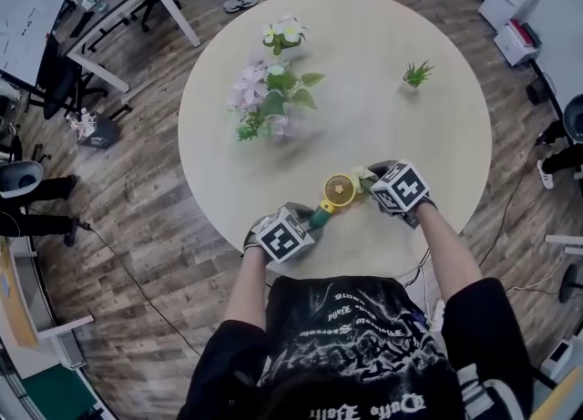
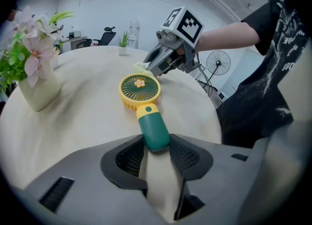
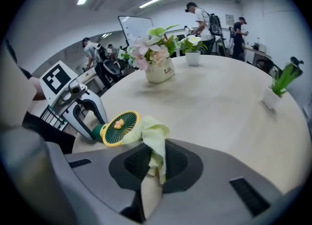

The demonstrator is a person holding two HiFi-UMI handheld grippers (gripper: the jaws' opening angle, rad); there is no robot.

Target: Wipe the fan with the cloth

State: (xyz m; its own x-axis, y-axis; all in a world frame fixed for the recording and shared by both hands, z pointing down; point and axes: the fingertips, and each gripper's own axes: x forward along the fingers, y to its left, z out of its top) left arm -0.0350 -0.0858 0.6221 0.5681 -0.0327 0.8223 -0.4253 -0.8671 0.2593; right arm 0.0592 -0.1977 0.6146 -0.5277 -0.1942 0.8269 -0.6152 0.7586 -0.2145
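Note:
A small hand fan with a yellow ring, green grille (image 2: 139, 90) and dark green handle (image 2: 153, 132) lies near the round table's front edge (image 1: 338, 192). My left gripper (image 2: 157, 147) is shut on the handle's end (image 1: 314, 220). My right gripper (image 3: 155, 163) is shut on a pale yellow-green cloth (image 3: 152, 137), whose loose end touches the right rim of the fan head (image 3: 120, 127). In the left gripper view the right gripper (image 2: 161, 65) and the cloth (image 2: 141, 67) sit just behind the fan head. In the head view the cloth (image 1: 365, 175) shows beside the right gripper (image 1: 375, 186).
A vase of pink flowers (image 1: 271, 95) stands mid-table, a smaller white flower pot (image 1: 284, 35) behind it. A little potted green plant (image 1: 416, 75) sits at the far right. Desks, office chairs and people stand around the table (image 1: 383, 127); a pedestal fan (image 2: 217, 65) stands on the floor.

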